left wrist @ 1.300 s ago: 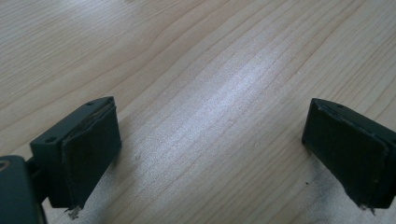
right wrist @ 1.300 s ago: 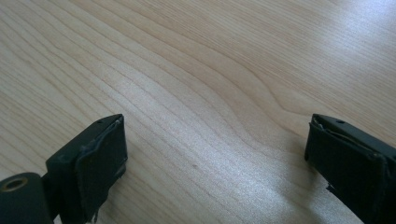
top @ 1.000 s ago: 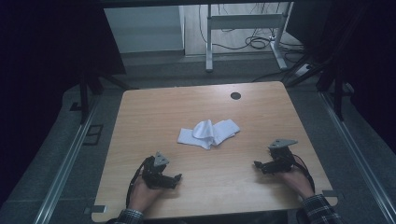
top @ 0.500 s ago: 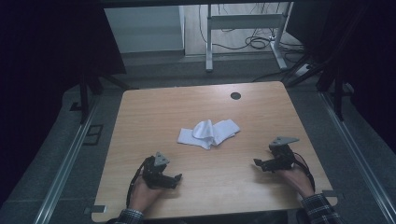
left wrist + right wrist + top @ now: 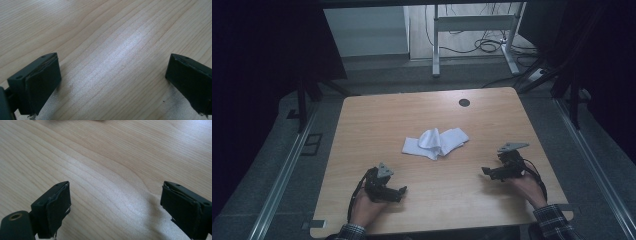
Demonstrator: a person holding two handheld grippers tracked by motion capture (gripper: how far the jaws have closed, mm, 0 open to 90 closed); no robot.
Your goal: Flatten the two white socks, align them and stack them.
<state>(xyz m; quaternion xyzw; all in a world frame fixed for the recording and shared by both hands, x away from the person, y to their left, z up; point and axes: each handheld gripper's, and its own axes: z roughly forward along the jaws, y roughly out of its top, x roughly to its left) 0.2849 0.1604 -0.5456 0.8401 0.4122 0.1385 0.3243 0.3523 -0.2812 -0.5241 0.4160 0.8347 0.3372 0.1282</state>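
Note:
A crumpled white cloth (image 5: 435,142) lies near the middle of the wooden table (image 5: 377,120). My left gripper (image 5: 402,190) rests low at the front left, held in a hand, well short of the cloth. In the left gripper view its jaws stand wide apart over bare wood, the left gripper (image 5: 112,82) open and holding nothing. My right gripper (image 5: 485,171) sits at the front right, pointing left, also apart from the cloth. The right gripper (image 5: 115,207) is open over bare wood.
A dark round grommet hole (image 5: 464,102) sits near the table's far edge. Beyond the table stand a white desk frame (image 5: 472,25) and loose cables (image 5: 484,46) on the floor. Metal rails (image 5: 287,165) run along both sides.
The right gripper has shifted slightly nearer the front edge. The left gripper and the cloth have not moved.

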